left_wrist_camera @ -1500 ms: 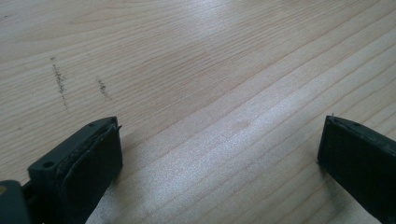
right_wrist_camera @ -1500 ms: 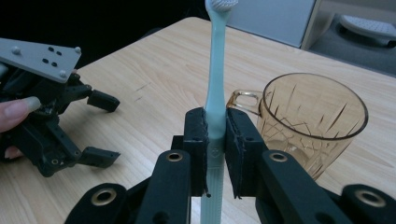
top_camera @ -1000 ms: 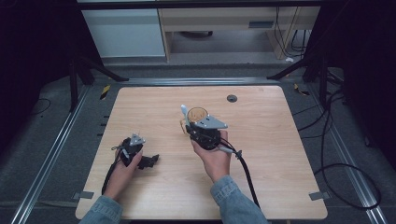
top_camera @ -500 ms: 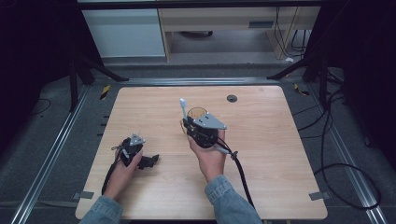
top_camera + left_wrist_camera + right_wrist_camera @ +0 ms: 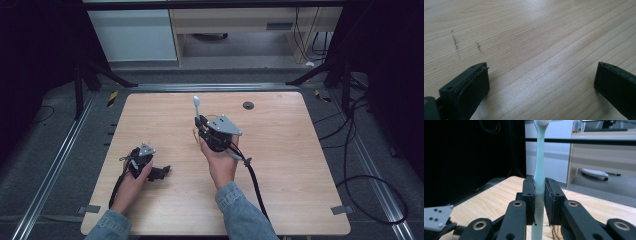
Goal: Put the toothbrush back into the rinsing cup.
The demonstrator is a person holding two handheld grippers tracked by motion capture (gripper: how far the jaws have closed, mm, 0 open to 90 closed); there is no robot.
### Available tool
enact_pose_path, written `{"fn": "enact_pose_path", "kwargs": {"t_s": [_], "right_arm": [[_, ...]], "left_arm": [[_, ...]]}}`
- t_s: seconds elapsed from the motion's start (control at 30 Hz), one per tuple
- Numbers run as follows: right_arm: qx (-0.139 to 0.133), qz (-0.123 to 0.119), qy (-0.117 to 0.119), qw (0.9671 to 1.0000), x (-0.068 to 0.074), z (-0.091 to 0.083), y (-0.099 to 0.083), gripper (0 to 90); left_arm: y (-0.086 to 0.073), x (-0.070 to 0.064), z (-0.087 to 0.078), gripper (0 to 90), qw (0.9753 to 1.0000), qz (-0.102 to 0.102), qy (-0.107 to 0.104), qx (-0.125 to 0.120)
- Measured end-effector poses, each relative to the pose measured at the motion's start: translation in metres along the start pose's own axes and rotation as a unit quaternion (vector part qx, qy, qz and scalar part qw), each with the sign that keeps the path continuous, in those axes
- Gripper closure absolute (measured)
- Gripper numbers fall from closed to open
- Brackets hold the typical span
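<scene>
Toothbrush (image 5: 539, 167), pale mint w/ white bristle head up top, is pinched upright btwn the 2 jaws of the right gripper (image 5: 539, 195); pads press on the lower handle from both sides, head well above them. In the high view the right gripper (image 5: 212, 131) is held above the table (image 5: 300, 165) near its middle, toothbrush (image 5: 197, 106) pointing away from the person twd the far edge. Something tan and roundish sits under/behind the gripper there, mostly hidden; can't tell what it is.

Left gripper (image 5: 145, 161) rests low at the near-left of the table, well apart from the right 1. Its own view has both jaws spread wide w/ bare wood grain btwn them, nothing held.

Step in hand, as I read it: toothbrush is lifted and carried, not yet set anywhere. Grip looks square, handle centred in the pads, no visible tilt.

Next move prob calls for bringing it to wherever it goes and lowering handle-end 1st, keeping it vertical. Handle is thin and smooth, so it could pivot in the pads if the head bumps anything; keep the pinch firm til it's seated, then release. Left side is free to steady a holder if needed.
</scene>
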State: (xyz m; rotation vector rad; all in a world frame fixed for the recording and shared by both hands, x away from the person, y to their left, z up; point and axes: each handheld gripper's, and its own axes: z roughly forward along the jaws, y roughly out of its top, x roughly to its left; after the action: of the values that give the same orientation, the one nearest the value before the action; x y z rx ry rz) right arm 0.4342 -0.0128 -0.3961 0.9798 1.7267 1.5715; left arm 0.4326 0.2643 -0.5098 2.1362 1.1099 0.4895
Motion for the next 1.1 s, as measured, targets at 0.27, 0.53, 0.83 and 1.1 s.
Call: {"fn": "enact_pose_path", "kwargs": {"t_s": [0.27,0.53,0.83,1.1], "right_arm": [[-0.037,0.005,-0.01,0.9992,-0.002,0.01,0.0,79.3],[-0.056,0.007,-0.021,0.9982,-0.003,0.023,-0.002,79.3],[-0.064,0.006,-0.029,0.9975,-0.006,0.031,-0.008,79.3],[-0.069,0.002,-0.034,0.997,-0.008,0.038,-0.013,79.3]], "left_arm": [[0.0,0.0,0.0,0.0,1.0,0.0,0.0,0.0],[0.0,0.0,0.0,0.0,1.0,0.001,0.0,0.0],[0.0,0.0,0.0,0.0,1.0,0.0,0.0,0.0],[0.0,0.0,0.0,0.0,1.0,0.0,0.0,0.0]]}}
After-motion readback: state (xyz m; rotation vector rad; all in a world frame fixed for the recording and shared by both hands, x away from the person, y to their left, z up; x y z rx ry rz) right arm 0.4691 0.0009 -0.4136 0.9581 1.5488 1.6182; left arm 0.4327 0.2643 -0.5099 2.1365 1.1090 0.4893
